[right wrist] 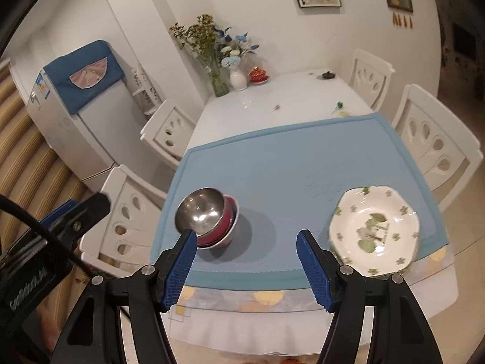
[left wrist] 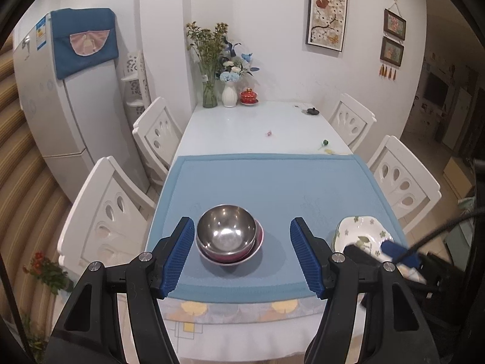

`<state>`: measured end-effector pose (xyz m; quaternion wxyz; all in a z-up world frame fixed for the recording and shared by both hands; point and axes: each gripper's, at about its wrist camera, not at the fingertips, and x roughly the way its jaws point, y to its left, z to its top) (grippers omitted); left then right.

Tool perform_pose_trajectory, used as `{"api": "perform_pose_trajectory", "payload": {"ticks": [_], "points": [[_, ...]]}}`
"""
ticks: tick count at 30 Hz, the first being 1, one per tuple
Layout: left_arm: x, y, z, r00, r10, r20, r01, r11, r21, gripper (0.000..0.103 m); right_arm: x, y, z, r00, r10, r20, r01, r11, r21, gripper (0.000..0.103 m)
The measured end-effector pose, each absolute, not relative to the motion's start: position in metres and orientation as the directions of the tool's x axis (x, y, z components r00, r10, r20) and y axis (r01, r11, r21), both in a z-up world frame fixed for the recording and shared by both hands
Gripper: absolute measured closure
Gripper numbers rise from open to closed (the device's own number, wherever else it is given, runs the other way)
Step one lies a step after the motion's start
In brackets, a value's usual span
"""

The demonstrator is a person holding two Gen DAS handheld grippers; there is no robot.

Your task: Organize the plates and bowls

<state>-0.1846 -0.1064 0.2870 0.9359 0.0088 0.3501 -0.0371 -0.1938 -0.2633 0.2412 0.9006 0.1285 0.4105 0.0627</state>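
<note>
A steel bowl (left wrist: 225, 230) sits nested in a pink bowl (left wrist: 242, 256) near the front left of the blue mat (left wrist: 272, 182). In the right wrist view the same steel bowl (right wrist: 200, 210) rests in the pink bowl (right wrist: 224, 233). White plates with a green leaf print (right wrist: 374, 232) are stacked at the mat's front right corner, and show as the stacked plates (left wrist: 362, 235) in the left wrist view. My left gripper (left wrist: 242, 227) is open above the mat's front edge, nothing between its blue pads. My right gripper (right wrist: 246, 238) is open too, between bowls and plates, and empty.
White chairs (left wrist: 112, 212) flank the table on both sides. Vases of flowers (left wrist: 229, 91), a red lidded cup (left wrist: 249, 96) and small bits lie on the bare white table (left wrist: 242, 127) at the far end. A fridge (left wrist: 69, 115) stands at the left.
</note>
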Motion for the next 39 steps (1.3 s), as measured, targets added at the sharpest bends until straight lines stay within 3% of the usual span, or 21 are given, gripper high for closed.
{"api": "perform_pose_trajectory", "payload": {"ticks": [8, 13, 14, 16, 17, 22, 27, 30, 34, 39], "points": [[-0.209, -0.100, 0.285, 0.758, -0.055, -0.650, 0.093, 0.995, 0.024, 0.037, -0.208, -0.254, 0.251, 0.659, 0.138, -0.739, 0.041, 0.975, 0.218, 0.036], [-0.220, -0.085, 0.283, 0.735, -0.062, -0.675, 0.024, 0.998, -0.066, 0.037, -0.223, -0.236, 0.253, 0.622, 0.097, -0.777, 0.040, 0.987, 0.156, 0.035], [-0.222, -0.083, 0.282, 0.728, -0.080, -0.681, 0.018, 0.995, -0.098, 0.037, -0.227, -0.235, 0.253, 0.624, 0.092, -0.776, 0.043, 0.988, 0.152, 0.033], [-0.222, -0.084, 0.280, 0.718, -0.090, -0.691, 0.020, 0.994, -0.109, 0.037, -0.238, -0.236, 0.252, 0.640, 0.064, -0.765, 0.067, 0.988, 0.139, 0.015], [-0.222, -0.086, 0.280, 0.717, -0.083, -0.692, 0.021, 0.995, -0.098, 0.037, -0.241, -0.236, 0.251, 0.648, 0.062, -0.759, 0.071, 0.987, 0.141, 0.014], [-0.217, -0.091, 0.280, 0.749, 0.023, -0.662, -0.062, 0.997, -0.036, 0.037, -0.222, -0.234, 0.249, 0.661, 0.103, -0.743, 0.013, 0.989, 0.148, 0.014], [-0.197, -0.102, 0.282, 0.757, 0.014, -0.654, -0.090, 0.992, -0.083, 0.036, -0.205, -0.235, 0.255, 0.682, 0.117, -0.722, -0.044, 0.992, 0.119, 0.014], [-0.189, -0.110, 0.286, 0.771, 0.062, -0.634, -0.134, 0.989, -0.066, 0.029, -0.194, -0.243, 0.254, 0.683, 0.162, -0.712, -0.077, 0.986, 0.151, 0.011], [-0.177, -0.118, 0.287, 0.771, 0.124, -0.624, -0.188, 0.981, -0.038, 0.028, -0.173, -0.258, 0.244, 0.644, 0.214, -0.735, -0.098, 0.975, 0.199, 0.010], [-0.160, -0.142, 0.294, 0.805, 0.145, -0.575, -0.166, 0.986, 0.016, 0.029, -0.150, -0.279, 0.234, 0.636, 0.142, -0.759, -0.080, 0.990, 0.118, 0.010]]}}
